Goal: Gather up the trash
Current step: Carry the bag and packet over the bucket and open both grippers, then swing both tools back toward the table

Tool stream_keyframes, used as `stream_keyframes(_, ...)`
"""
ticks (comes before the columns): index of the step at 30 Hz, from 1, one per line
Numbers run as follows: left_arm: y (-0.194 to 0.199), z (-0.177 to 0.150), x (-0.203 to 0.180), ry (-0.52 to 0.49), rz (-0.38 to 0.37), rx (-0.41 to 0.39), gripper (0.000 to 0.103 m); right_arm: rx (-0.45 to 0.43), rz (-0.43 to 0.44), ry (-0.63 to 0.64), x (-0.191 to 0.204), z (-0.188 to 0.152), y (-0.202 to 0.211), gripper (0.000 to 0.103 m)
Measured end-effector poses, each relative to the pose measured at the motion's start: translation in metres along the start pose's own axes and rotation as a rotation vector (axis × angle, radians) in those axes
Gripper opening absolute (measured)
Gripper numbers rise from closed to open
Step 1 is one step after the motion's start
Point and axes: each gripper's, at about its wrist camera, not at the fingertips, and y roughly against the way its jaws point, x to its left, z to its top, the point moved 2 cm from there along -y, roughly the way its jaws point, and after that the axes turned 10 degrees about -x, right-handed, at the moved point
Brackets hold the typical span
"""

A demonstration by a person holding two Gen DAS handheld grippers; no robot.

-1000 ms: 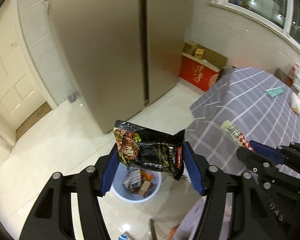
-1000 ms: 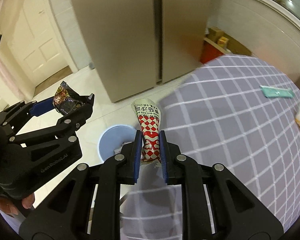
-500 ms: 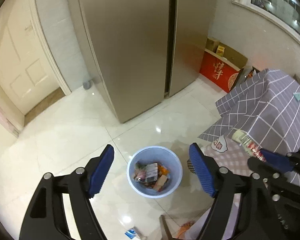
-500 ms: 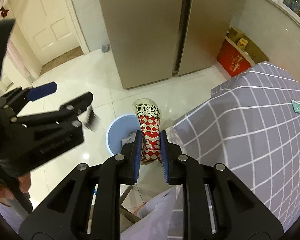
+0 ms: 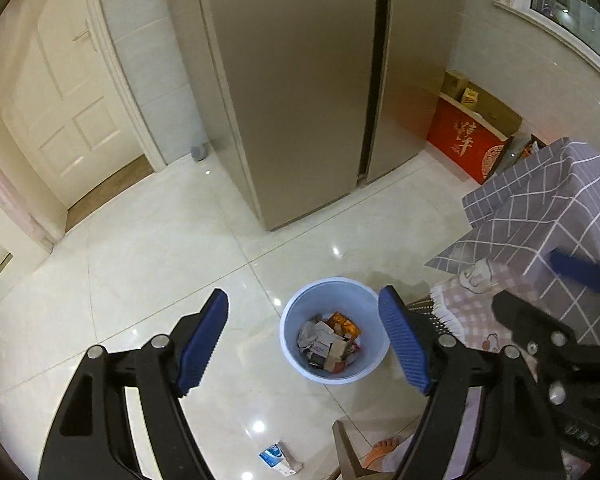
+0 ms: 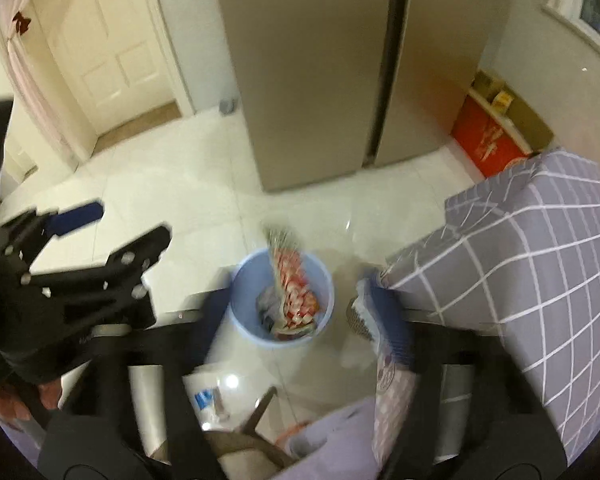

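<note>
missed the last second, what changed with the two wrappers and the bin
The left hand-held gripper let go of the black wrapper, which is no longer in sight. The right hand-held gripper has just been opening; its red checked wrapper is loose, blurred, falling into the blue bin. Both grippers came closer over the bin. The bin, fridge and table stayed put.
</note>
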Motion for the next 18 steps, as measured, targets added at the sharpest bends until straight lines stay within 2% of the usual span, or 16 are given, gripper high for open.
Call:
stream_keyframes(7,0.003,-0.007,0.011,0.018,0.006,0.004,0.076,0.064,0.025,-0.037,-0.006,-0.011,-0.006,0.074)
stream_keyframes(18,0.017,-0.007,0.011,0.014,0.026,-0.001,0.076,0.038,0.043,-0.048,-0.01,-0.011,0.011,0.074)
